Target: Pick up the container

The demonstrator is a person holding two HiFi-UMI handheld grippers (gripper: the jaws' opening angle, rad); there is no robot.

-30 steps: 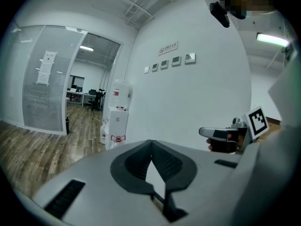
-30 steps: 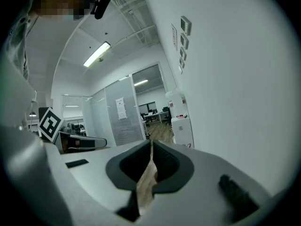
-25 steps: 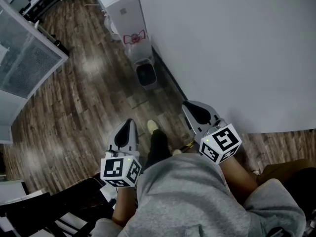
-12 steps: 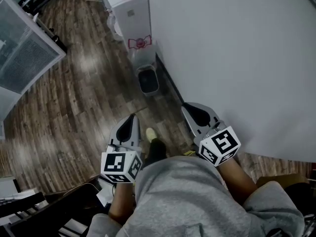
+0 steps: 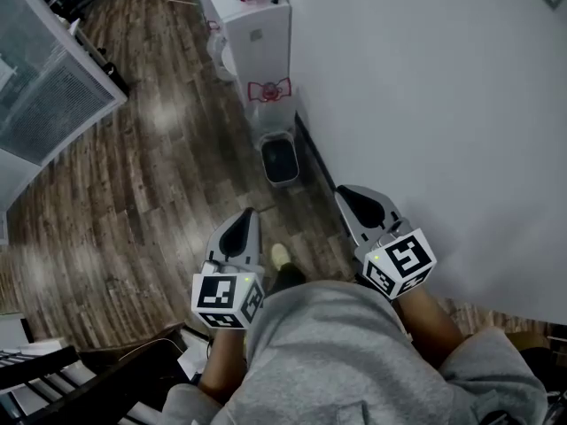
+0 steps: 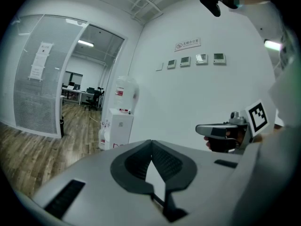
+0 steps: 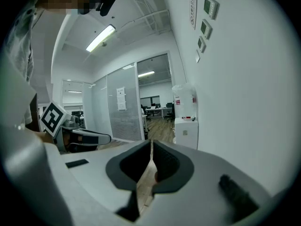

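The left gripper (image 5: 241,230) and the right gripper (image 5: 359,204) are carried low in front of the body, each closed tight on nothing, probably because the person is only walking. Ahead on the floor (image 5: 133,193), a small dark bin (image 5: 279,160), likely the container, stands against the wall (image 5: 425,104), just before the water dispenser (image 5: 257,34). A second ago the bin lay farther off in the head view.

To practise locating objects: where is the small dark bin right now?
In the head view, centre: the bin stands on the wood floor against the white wall, next to the water dispenser.
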